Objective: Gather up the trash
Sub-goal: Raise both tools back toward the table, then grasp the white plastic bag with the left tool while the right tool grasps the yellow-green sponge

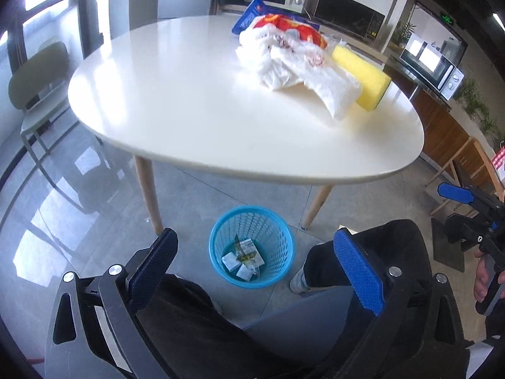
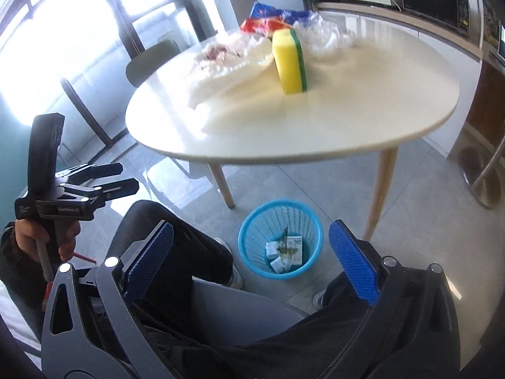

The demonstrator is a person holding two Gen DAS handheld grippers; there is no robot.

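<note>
below, blue bin (image 1: pixel 252 246) between left tool (image 1: pixel 255 271) fingers, both tools spread, right tool (image 2: pixel 251 263) empty

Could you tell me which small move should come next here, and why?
Probably raise the left tool toward the crumpled white wrapper on the table. Both tools hang open and empty above the blue bin, which already holds scraps.
</note>
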